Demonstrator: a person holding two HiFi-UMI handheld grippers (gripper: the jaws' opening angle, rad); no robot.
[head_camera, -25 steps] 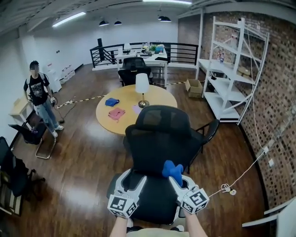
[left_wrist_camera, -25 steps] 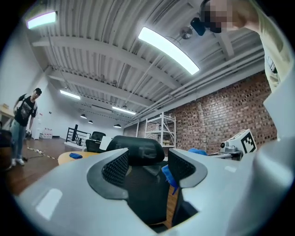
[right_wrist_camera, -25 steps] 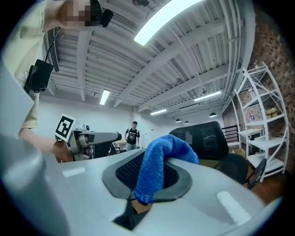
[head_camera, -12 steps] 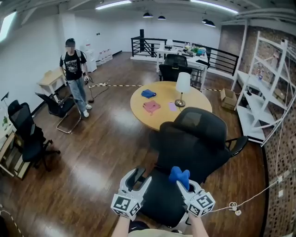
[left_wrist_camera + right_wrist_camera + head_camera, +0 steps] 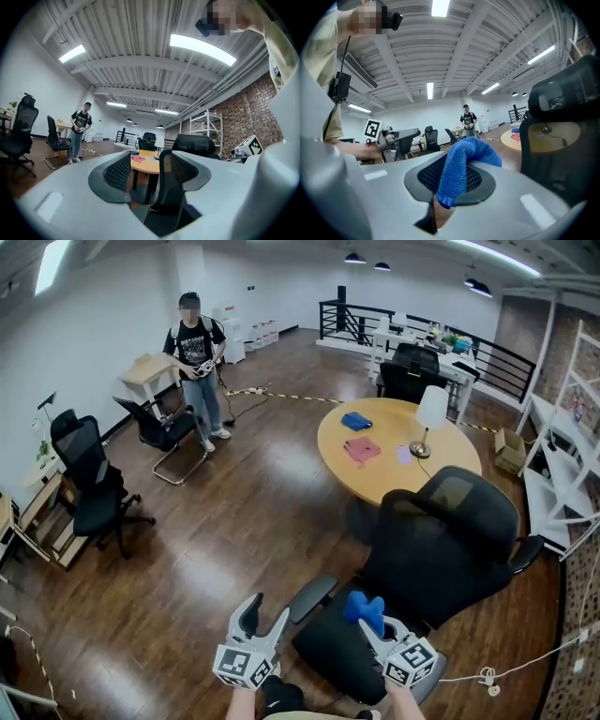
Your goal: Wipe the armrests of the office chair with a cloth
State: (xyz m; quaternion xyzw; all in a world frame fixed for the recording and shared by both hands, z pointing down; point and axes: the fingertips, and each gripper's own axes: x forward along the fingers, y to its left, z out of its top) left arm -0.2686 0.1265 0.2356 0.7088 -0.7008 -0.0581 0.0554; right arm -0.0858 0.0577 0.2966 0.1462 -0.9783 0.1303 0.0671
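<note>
The wood floor [image 5: 234, 521] is the biggest thing below me. On it stands a round table [image 5: 394, 465], with a lamp [image 5: 429, 413] and a blue rag [image 5: 356, 421] and a pink rag [image 5: 362, 450] on top. A person [image 5: 197, 352] stands far off on the other side of the room.

The black office chair [image 5: 450, 540] is just in front of me, near the table, with its tall back on the far side from me. One armrest [image 5: 311, 598] sticks out on its left side.

Both my hands are low and close to my body, pointing forward. My left gripper [image 5: 264, 615] hangs over the floor, just left of that armrest and not touching it. Its jaws are spread wide, with nothing between them. My right gripper [image 5: 380, 632] is over the chair seat. Its jaws are pinching the blue cloth [image 5: 364, 607], which puffs out past the tips. The cloth is not touching an armrest.
</note>
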